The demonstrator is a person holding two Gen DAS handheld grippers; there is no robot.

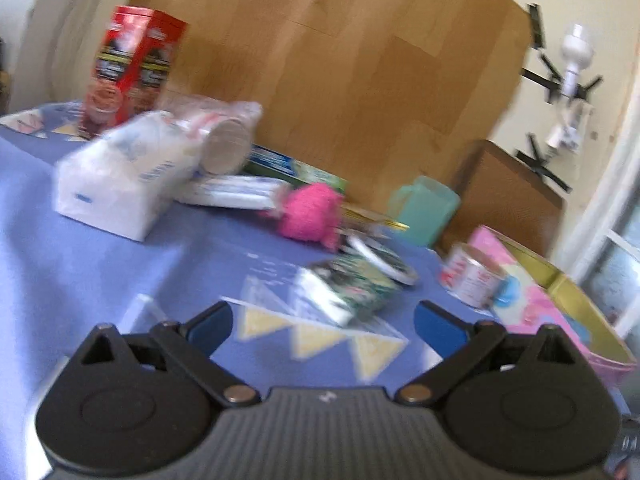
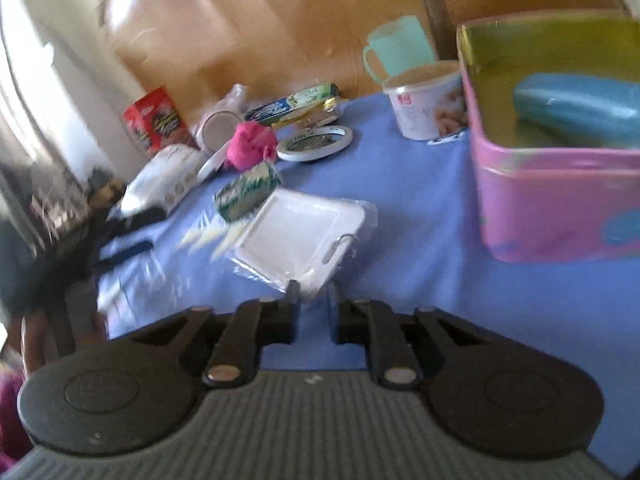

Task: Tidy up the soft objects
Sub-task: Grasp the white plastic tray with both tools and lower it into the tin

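A fluffy pink ball (image 1: 310,214) lies on the blue tablecloth; it also shows in the right wrist view (image 2: 250,146). A green patterned soft packet (image 1: 346,288) lies just ahead of my left gripper (image 1: 322,326), which is open and empty; the packet also shows in the right wrist view (image 2: 246,192). A white tissue pack (image 1: 120,174) lies far left. The pink tin box (image 2: 556,184) holds a blue soft object (image 2: 576,114). My right gripper (image 2: 314,300) hovers low over the cloth, jaws narrowly apart and empty, just before a wrapped white tray (image 2: 302,232).
A red carton (image 1: 128,68), a plastic-wrapped can (image 1: 226,144), a tape roll (image 2: 316,142), a white tub (image 2: 430,100), a teal mug (image 2: 396,48) and a flat green box (image 2: 294,102) crowd the table. A wooden board stands behind.
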